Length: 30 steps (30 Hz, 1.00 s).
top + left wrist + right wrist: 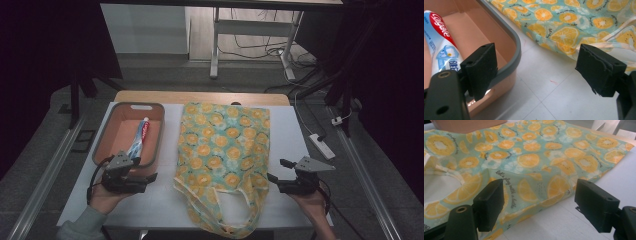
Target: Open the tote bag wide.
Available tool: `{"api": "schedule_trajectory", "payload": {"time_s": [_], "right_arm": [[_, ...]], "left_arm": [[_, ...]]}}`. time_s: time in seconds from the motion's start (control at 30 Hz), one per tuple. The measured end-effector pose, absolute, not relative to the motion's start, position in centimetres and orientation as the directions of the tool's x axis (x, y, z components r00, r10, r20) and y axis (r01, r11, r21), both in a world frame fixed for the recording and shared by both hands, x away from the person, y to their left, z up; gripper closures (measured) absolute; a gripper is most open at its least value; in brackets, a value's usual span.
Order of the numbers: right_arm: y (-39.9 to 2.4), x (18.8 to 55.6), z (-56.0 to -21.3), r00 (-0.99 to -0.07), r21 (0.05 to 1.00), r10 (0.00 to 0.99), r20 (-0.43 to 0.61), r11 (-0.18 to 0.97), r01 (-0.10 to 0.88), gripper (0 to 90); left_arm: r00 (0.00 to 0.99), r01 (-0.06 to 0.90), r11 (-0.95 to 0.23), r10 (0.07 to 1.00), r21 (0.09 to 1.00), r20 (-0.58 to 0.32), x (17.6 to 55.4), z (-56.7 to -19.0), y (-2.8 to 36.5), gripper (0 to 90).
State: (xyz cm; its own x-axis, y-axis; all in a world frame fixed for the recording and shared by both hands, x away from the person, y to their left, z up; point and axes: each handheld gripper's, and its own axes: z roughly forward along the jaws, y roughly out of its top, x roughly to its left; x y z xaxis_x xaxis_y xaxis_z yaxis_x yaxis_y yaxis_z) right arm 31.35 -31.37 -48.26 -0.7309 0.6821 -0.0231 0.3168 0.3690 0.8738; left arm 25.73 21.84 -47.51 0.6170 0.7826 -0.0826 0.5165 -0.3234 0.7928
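A cloth tote bag [222, 150] printed with orange slices lies flat on the white table, handles toward the person. Left of it stands a pink bin with a grey rim [102, 135], and a toothpaste tube [140, 136] lies inside it. My left gripper [152, 177] stands open at the bin's near right corner, its jaws wide apart over bare table [544, 82]; the toothpaste tube [440, 40] and bin rim [515, 47] show beside one jaw. My right gripper [277, 170] is open at the bag's right edge, with the bag [531, 160] just ahead of its jaws.
The white table [295, 135] has bare surface to the right of the bag and in front of the bin. A power strip [321, 145] and cables lie on the floor at the right. A metal table frame [215, 50] stands beyond the far edge.
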Motion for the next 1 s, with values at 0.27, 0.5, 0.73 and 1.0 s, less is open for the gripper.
{"api": "schedule_trajectory", "payload": {"time_s": [0.27,0.5,0.73,1.0], "right_arm": [[-31.17,31.31,-48.24,-0.733,0.872,0.68,-0.035,0.379,0.31,24.3],[-31.16,31.31,-48.25,-0.731,0.873,0.682,-0.036,0.378,0.309,25.1],[-30.72,31.41,-48.52,-0.734,0.866,0.678,-0.043,0.392,0.312,25.6],[-30.7,31.45,-48.67,-0.738,0.862,0.673,-0.046,0.401,0.311,26.7]], "left_arm": [[0.612,0.517,-0.313,0.786,0.797,-0.088,25.76,-47.38,22.18,17.3],[0.617,0.514,-0.32,0.783,0.796,-0.084,25.67,-47.33,22.19,17.6],[0.622,0.503,-0.327,0.779,0.8,-0.073,25.36,-47.01,22.37,18.1],[0.631,0.5,-0.346,0.774,0.794,-0.059,25.44,-47.0,21.96,18.6]]}}
